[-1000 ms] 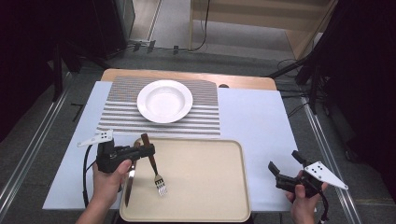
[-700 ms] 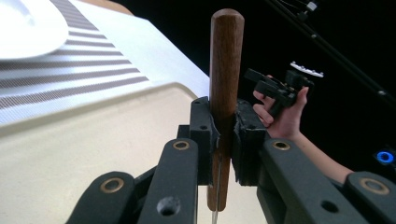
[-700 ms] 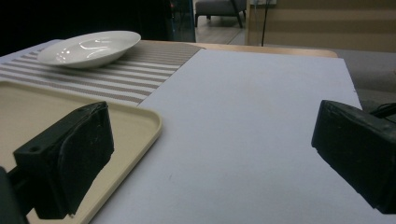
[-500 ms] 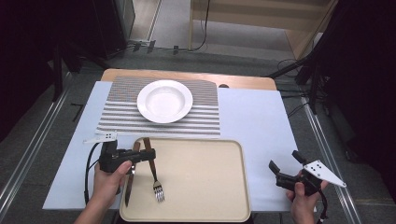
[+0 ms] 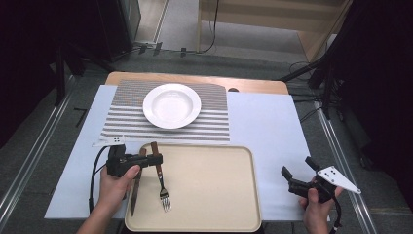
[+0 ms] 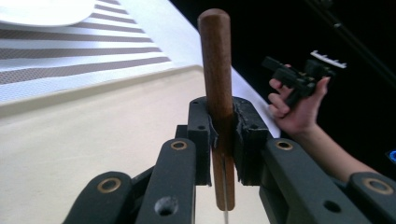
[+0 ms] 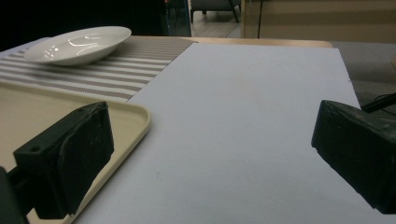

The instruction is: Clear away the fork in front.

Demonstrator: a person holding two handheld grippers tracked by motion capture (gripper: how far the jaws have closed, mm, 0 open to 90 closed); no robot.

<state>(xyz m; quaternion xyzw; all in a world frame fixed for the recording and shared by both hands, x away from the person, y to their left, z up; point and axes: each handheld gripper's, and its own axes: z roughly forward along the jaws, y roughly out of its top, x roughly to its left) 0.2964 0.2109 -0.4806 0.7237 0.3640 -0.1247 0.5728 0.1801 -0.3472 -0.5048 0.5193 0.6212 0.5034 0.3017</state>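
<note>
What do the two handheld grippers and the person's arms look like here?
Both grippers are black, with chunky rubbery pads on linked metal arms with brass-coloured pivots. The left gripper carries a pale plate with dark dots and trails a black cable; the right gripper bears a grey three-cornered dotted plate. No sleeves reach either forearm.

A dim room around a lit desk

The desk point(image 5: 258, 87) has a wooden top, mostly under a pale blue sheet point(image 5: 265, 126). Grey carpet floor point(image 5: 44, 126) lies on both sides, crossed by metal rails point(image 5: 29, 161). Beyond the far edge stands light wooden furniture point(image 5: 272, 24), perhaps a shelf unit, with black cables point(image 5: 204, 46) trailing over a brighter patch of floor. Dark curtains or panels close in left and right.
</note>
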